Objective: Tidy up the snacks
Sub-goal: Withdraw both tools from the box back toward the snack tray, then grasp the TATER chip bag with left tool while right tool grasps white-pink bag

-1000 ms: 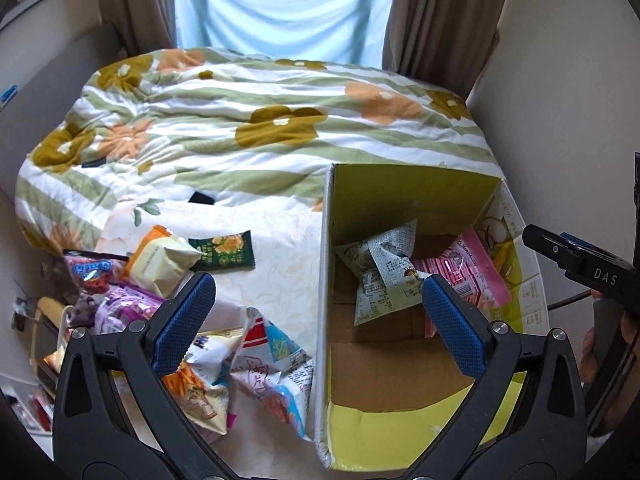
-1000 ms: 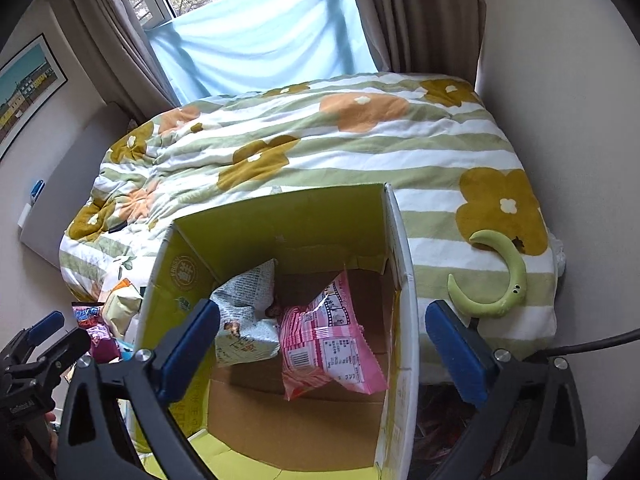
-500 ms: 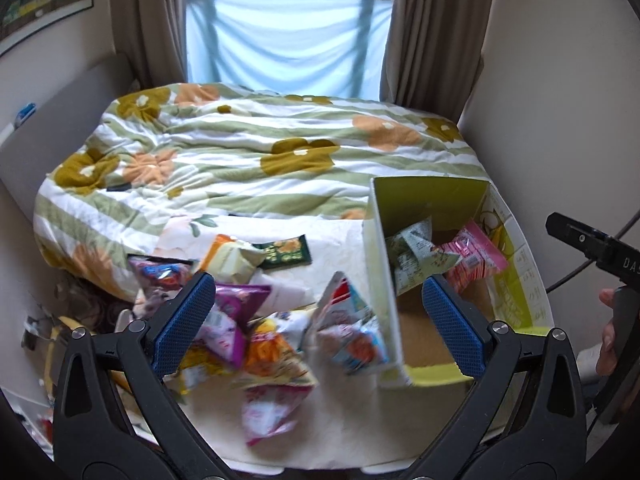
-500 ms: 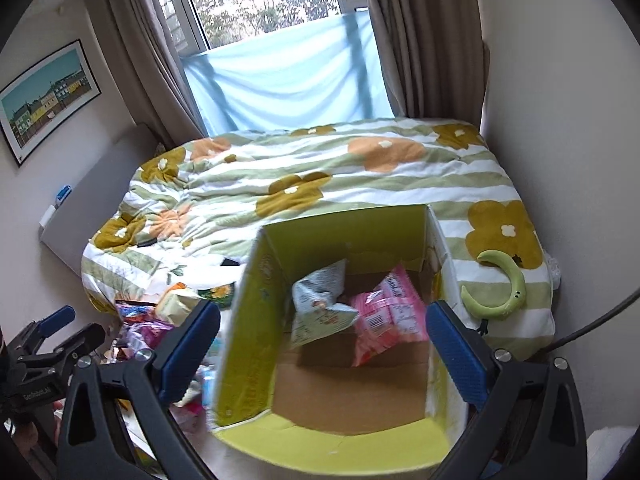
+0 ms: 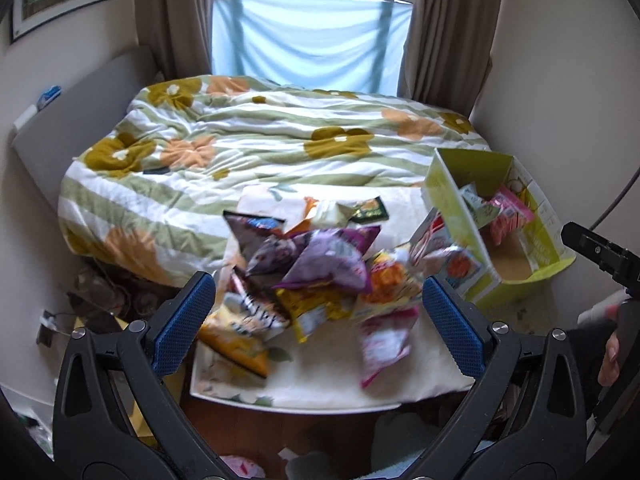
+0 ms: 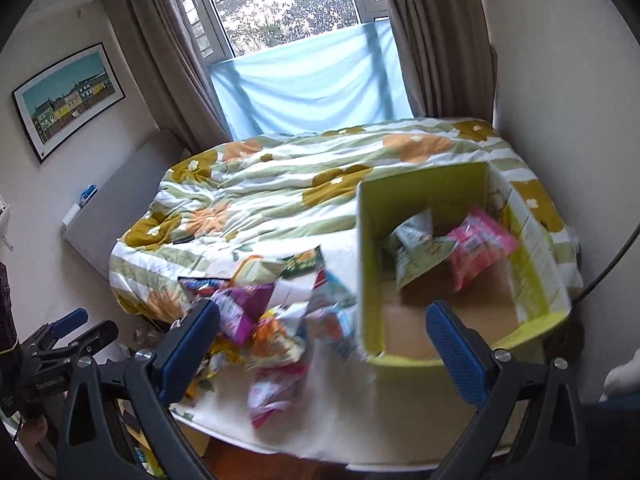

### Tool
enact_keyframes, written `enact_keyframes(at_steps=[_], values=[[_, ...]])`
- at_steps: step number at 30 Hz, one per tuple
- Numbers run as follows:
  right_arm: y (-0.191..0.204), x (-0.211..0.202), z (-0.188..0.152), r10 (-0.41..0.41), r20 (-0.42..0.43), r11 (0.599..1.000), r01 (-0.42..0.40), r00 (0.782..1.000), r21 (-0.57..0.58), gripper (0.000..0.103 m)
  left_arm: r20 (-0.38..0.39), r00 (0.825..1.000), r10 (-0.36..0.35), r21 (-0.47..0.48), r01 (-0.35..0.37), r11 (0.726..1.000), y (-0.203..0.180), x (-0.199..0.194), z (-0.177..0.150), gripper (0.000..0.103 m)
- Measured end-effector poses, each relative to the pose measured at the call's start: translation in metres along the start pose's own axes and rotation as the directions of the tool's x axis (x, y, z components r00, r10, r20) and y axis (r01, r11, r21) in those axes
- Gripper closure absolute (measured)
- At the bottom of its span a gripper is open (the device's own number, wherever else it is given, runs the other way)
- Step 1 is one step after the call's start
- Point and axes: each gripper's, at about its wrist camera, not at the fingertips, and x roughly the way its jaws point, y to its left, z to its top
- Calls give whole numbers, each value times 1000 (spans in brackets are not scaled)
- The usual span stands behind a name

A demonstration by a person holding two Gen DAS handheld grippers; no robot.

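Through the left wrist camera, I hold my left gripper (image 5: 318, 316) wide and empty above a blurred heap of snack packets (image 5: 316, 276), piled on a pale cloth (image 5: 340, 376) at the foot of a bed with a floral duvet (image 5: 240, 140). A yellow-green cardboard box (image 5: 452, 208) sits just beside the heap, ready to receive packets.

From the right wrist camera, my right gripper (image 6: 322, 332) is also spread wide, holding nothing, above the box's near edge. Inside lie a pink packet (image 6: 480, 248) and what looks like a pale green one (image 6: 416, 248). Curtains (image 6: 432, 36) frame the window.

Snack pile (image 5: 320, 276) blurred; packet labels unreadable in both views.
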Motion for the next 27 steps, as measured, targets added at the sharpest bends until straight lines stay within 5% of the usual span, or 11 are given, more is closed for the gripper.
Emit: enact_keyframes(at_steps=[5,11,27], values=[[22,9,-35,16,-18,998,-15,1000,59,1,-24,1000,5,40,-4,999,35,4,-25,1],[42,37,-65,-17,-86,998,23,996,62,1,-127,992,-3,93,14,996,56,52,-52,1],[64,151,-124,-82,-262,996,70,961,-54,1,-226,961,157,319,-80,944,63,174,-83,1]])
